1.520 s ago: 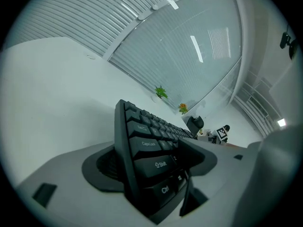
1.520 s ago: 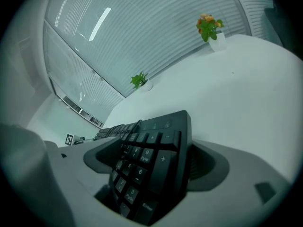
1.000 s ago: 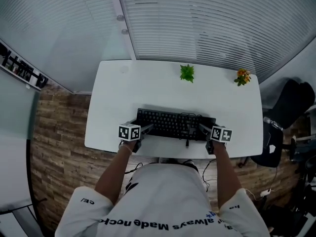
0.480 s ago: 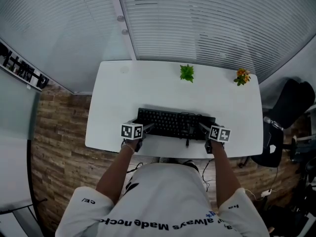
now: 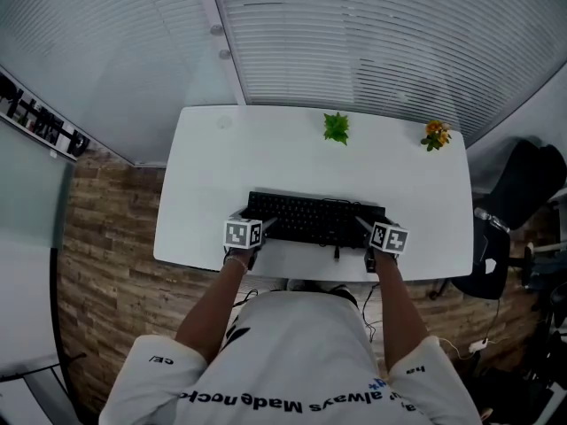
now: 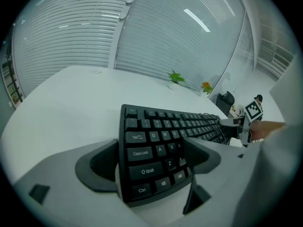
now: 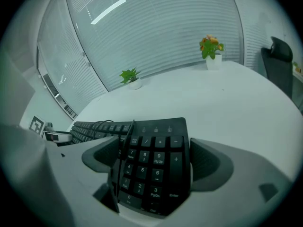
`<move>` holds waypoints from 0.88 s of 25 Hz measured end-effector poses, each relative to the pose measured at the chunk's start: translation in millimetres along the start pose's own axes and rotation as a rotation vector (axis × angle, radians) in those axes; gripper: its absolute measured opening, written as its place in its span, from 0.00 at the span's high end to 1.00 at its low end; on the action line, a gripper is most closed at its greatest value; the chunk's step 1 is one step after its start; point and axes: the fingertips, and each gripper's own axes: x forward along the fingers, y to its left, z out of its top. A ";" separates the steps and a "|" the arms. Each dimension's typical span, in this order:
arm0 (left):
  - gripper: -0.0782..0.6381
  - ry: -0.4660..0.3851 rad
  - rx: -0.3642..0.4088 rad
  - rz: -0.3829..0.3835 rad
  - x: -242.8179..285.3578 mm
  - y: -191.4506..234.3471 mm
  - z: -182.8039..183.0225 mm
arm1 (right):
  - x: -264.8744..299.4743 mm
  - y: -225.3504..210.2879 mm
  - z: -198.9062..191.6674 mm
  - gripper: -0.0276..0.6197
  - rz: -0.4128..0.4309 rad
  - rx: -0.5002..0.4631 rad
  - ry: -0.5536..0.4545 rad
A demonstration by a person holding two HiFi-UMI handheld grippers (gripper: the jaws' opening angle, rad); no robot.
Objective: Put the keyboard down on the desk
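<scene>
White desk (image 5: 221, 162) fills the middle of the head view, w/ wood floor (image 5: 97, 237) round it. Nearest, at 6 o'clock, is the person's light shirt (image 5: 292, 361); both forearms reach up to the desk's near edge. Left gripper (image 5: 263, 226) is at abt 7 o'clock of the desk and right gripper (image 5: 361, 226) at abt 5 o'clock, each at one short end of the black keyboard (image 5: 310, 220).

In the left gripper view the two jaws are pressed on the end w/ the Ctrl, Shift and Caps Lock keys. In the right gripper view the jaws pinch the number-pad end in the same way. So both tongs grip the keyboard.

It is level, keys up, over the near half of the desk, its long side parallel to the near edge. If it touches the top I cannot tell. Thin black cable (image 5: 335, 248) crosses it near the right part.

Farther, a small green plant (image 5: 336, 127) stands at 12 o'clock by the far edge, and an orange-flower plant (image 5: 434, 135) at abt 2 o'clock. Behind them are blinds (image 5: 372, 42); a black chair (image 5: 518, 193) is off the desk at 3 o'clock.
</scene>
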 end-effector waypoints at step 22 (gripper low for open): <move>0.33 -0.207 0.132 0.048 -49.9 -22.0 54.1 | -52.3 28.3 42.9 0.56 -0.011 -0.218 -0.193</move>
